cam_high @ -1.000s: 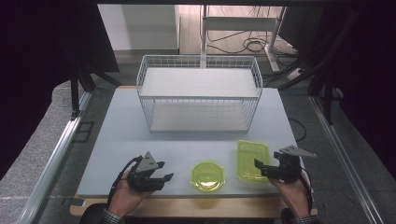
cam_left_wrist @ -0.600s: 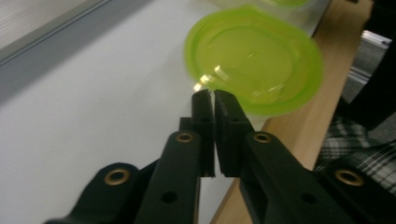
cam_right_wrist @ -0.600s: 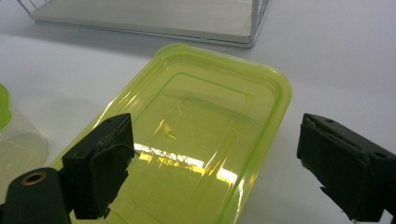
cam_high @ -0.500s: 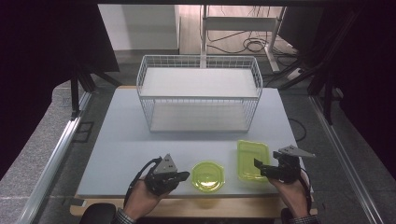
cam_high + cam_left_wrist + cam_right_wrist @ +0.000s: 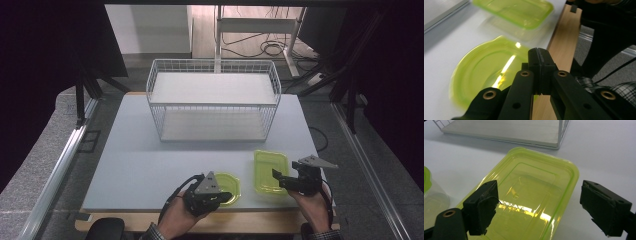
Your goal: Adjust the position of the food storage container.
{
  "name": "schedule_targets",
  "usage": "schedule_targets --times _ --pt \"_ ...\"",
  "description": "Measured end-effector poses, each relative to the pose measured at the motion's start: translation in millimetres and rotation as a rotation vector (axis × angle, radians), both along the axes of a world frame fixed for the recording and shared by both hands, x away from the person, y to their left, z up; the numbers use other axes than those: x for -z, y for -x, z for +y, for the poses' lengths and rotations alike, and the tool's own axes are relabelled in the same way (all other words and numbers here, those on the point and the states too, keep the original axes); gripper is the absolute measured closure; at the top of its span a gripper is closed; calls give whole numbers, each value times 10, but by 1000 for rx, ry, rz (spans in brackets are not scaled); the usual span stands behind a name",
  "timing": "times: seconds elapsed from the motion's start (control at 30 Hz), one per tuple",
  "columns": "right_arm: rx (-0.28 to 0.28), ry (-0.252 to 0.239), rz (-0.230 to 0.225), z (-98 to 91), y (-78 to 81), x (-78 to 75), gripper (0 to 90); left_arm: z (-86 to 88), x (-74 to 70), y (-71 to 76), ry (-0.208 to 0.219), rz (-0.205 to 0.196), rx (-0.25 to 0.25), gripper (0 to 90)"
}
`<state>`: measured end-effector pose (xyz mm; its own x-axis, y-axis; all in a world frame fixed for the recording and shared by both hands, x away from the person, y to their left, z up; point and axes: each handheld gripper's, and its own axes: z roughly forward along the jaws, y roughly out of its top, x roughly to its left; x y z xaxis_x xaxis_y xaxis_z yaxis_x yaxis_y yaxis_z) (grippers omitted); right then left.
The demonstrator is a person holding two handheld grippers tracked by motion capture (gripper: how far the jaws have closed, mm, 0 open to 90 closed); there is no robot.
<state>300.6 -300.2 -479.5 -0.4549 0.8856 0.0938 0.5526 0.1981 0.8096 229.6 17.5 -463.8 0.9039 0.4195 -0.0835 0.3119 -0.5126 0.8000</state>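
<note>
High view: left gripper (image 5: 223,195), jaws together, sits over round green lid (image 5: 231,182) near-centre on surface (image 5: 150,160); right gripper (image 5: 278,177), jaws apart, straddles rectangular lid (image 5: 270,170), risking a slippery, glancing grab.

A lab-like test room: a white table (image 5: 150,165) framed by metal rails (image 5: 55,172), dark curtains (image 5: 45,55), loose cables (image 5: 272,48) on the far floor.
</note>
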Motion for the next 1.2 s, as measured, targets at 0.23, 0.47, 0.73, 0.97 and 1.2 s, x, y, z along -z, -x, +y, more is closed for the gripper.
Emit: schedule_targets --times 0.23,0.47,0.73,0.97,1.2 --pt "2 -6 -2 -14 1 -11 165 -267 120 5 -65 -6 33 900" --pt "0 -7 -3 -13 -4 -14 168 -249 221 -38 -74 23 -6 900" --pt "-1 -7 -4 -13 -5 -20 176 -88 244 -147 -62 44 -64 900" --pt "-3 -4 3 -3 -6 -15 184 77 275 -282 -67 57 -121 900" --pt "-2 3 2 0 -6 -15 186 138 253 -350 -50 72 -133 899"
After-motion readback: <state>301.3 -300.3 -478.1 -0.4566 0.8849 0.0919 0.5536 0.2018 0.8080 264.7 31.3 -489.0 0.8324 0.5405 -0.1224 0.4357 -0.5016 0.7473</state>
